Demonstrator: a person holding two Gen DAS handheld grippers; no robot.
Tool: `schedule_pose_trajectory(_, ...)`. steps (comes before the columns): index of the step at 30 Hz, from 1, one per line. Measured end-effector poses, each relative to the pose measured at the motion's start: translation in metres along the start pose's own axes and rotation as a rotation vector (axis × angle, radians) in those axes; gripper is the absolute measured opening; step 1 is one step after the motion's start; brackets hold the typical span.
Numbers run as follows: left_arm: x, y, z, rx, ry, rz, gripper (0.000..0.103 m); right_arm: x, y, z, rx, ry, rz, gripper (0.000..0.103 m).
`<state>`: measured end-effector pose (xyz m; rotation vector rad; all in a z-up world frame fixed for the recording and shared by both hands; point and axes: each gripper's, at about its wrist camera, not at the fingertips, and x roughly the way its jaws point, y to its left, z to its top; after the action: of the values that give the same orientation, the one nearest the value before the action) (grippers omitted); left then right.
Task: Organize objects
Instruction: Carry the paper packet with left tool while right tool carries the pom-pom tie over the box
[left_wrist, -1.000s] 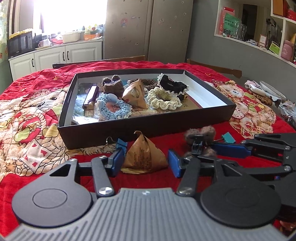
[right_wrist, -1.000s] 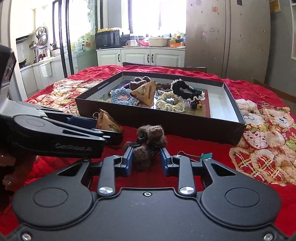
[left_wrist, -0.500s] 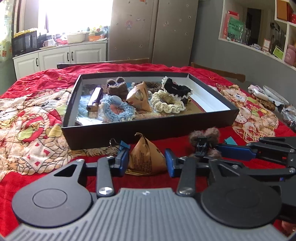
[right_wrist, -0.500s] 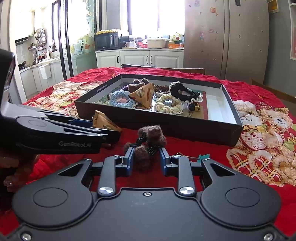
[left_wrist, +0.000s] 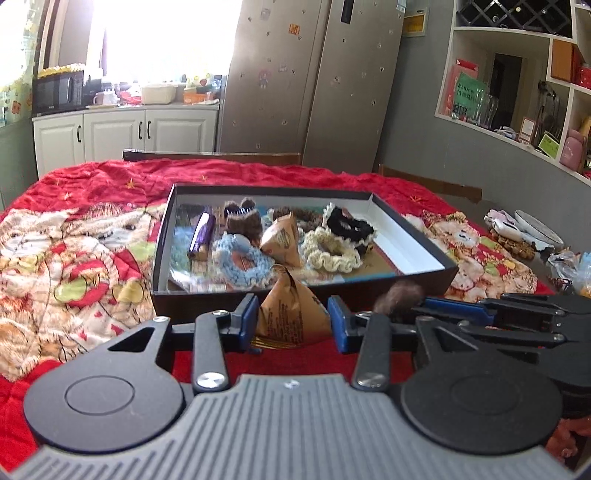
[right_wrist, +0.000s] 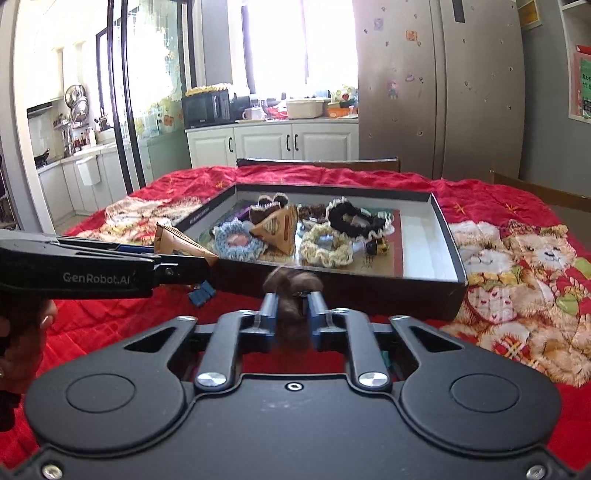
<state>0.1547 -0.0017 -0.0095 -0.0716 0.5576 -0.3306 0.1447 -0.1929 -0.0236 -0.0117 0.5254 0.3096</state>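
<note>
My left gripper (left_wrist: 291, 322) is shut on a brown paper pyramid packet (left_wrist: 291, 312) and holds it off the red cloth, just in front of the black box (left_wrist: 162, 251). The right wrist view shows the same packet (right_wrist: 181, 245) sticking out of the left gripper (right_wrist: 186, 258) near the box's near left corner. Beside it on the right, my right gripper (right_wrist: 293, 314) has its jaws closing tight on a brown fuzzy hair clip (right_wrist: 291, 284). That clip (left_wrist: 399, 295) also shows at the right gripper's tips in the left wrist view.
The black box (right_wrist: 369, 291) holds several scrunchies, a second paper packet (right_wrist: 277, 230), another fuzzy clip and a purple bar (left_wrist: 201, 236). A blue binder clip (right_wrist: 201, 293) lies on the cloth under the left gripper. Plates and clutter (left_wrist: 532, 229) sit far right.
The left jaws narrowed onto the paper packet and rose with it off the cloth. The right jaws squeezed in on the fuzzy clip.
</note>
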Motion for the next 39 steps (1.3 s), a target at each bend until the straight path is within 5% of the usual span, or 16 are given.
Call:
schedule_pose_trajectory(18, 0.009, 0.017, 0.044, -0.006, -0.059, 0.047, 0.045, 0.001, -0.009, 0.046, -0.004, -0.082, 0.003, 0.015)
schedule_pose_trajectory(39, 0.090, 0.042, 0.068, -0.062, -0.024, 0.107, 0.045, 0.110, -0.024, 0.088, 0.082, -0.060, 0.006, 0.015)
